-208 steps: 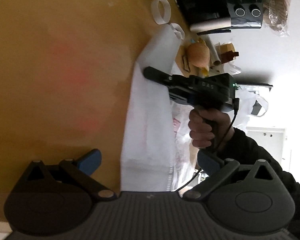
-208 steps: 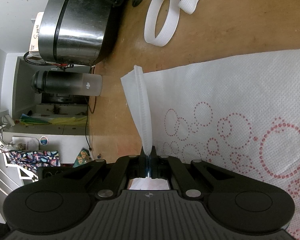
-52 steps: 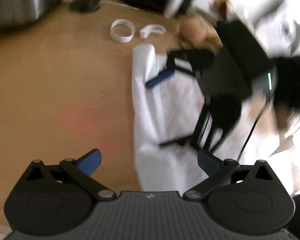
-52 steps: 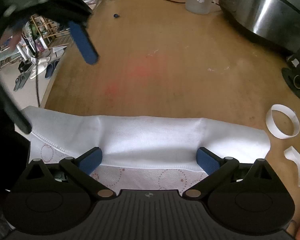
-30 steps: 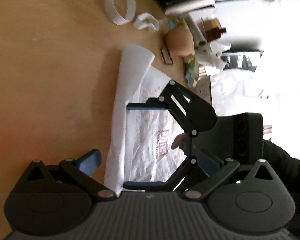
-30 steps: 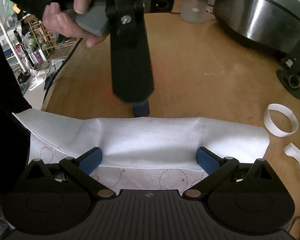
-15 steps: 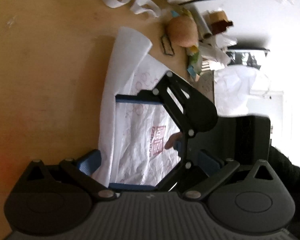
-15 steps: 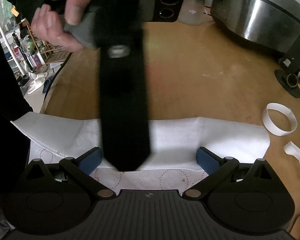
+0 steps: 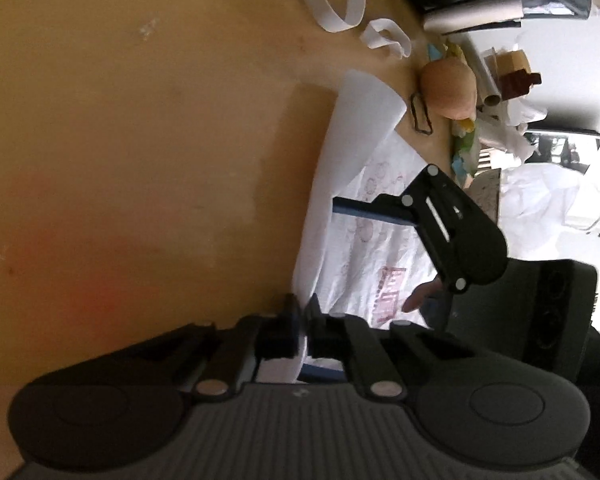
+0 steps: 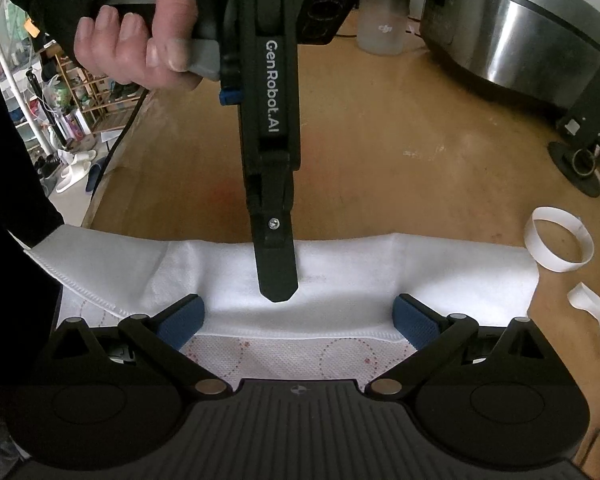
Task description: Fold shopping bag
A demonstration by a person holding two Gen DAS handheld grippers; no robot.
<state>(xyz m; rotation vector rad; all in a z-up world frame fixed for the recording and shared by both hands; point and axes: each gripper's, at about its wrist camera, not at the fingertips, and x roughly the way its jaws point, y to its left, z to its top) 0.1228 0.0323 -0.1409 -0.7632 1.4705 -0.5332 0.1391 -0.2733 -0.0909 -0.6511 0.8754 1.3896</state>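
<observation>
The white non-woven shopping bag (image 10: 380, 272) with red circle print lies flat on the wooden table (image 10: 380, 152), its far edge folded over toward me. My left gripper (image 10: 278, 288), held by a hand (image 10: 140, 48), comes down onto the middle of that fold. In the left wrist view the left gripper (image 9: 302, 320) is shut on the folded edge of the bag (image 9: 352, 152), with white fabric pinched between the pads. My right gripper (image 10: 298, 320) stands open, its blue pads spread over the fold's near edge and nothing pinched. From the left wrist, the right gripper (image 9: 342, 292) spans the bag.
A white strap ring (image 10: 560, 240) and a loose white strip (image 10: 592, 312) lie right of the bag. A steel cooker (image 10: 512, 20), a frosted bottle (image 10: 382, 24) and a black stand (image 10: 584, 136) sit at the back. The table edge runs down the left.
The left gripper, open a moment ago, came down over the fold and shut on the bag's folded edge. The right gripper stayed open in place.
</observation>
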